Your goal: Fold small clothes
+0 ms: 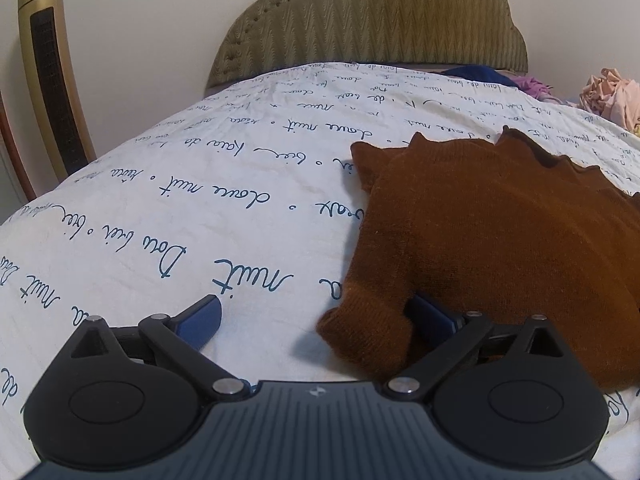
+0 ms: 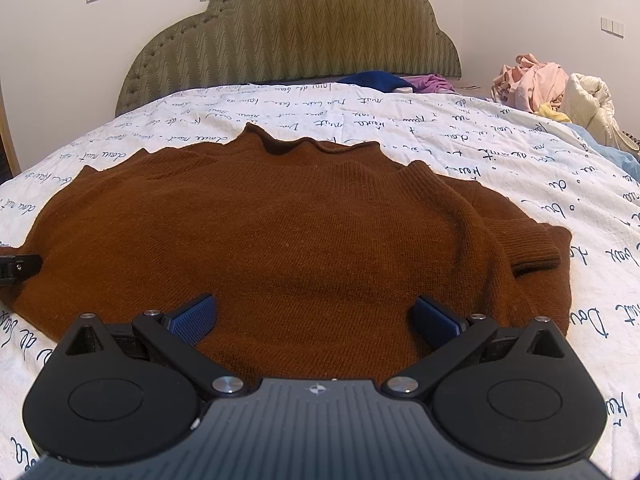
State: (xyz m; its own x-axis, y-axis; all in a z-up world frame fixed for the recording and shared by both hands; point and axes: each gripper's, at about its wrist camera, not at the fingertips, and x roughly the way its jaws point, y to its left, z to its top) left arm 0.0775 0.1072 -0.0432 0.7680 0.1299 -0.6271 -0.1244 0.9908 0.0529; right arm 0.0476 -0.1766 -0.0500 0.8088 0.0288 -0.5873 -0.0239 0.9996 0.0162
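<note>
A rust-brown knit sweater (image 2: 280, 220) lies spread flat on the script-printed white bedspread (image 1: 160, 200), its wavy collar edge pointing toward the padded olive headboard (image 2: 296, 32). Landmark for everything here: that sweater.

The right gripper (image 2: 314, 318) hovers over the sweater's near hem, jaws spread wide, blue pads (image 2: 192, 318) apart with only knit fabric showing between them, nothing pinched. To the sweater's right, one ribbed sleeve cuff (image 2: 532, 248) is folded in across the body, ending just short of the outer side edge.

The left gripper (image 1: 316, 320) sits at the sweater's left edge, also released: its left pad rests over bare bedspread, its right pad is tucked against (possibly under, hard to tell) the other ribbed cuff (image 1: 368, 332), which bunches up at the near corner. A bit of that gripper's black finger pokes in at the sweater's left edge in the right wrist view.

Left of the sweater, a broad stretch of bedspread runs to the mattress edge, with a gold tower fan (image 1: 48, 68) beyond it. Beyond the collar, more open bedspread reaches up to a blue garment (image 2: 372, 80) and a purple one (image 2: 428, 82) by the headboard. Far right of the sweater, a heap of pink and cream laundry (image 2: 548, 88) crowds the bed's edge.
</note>
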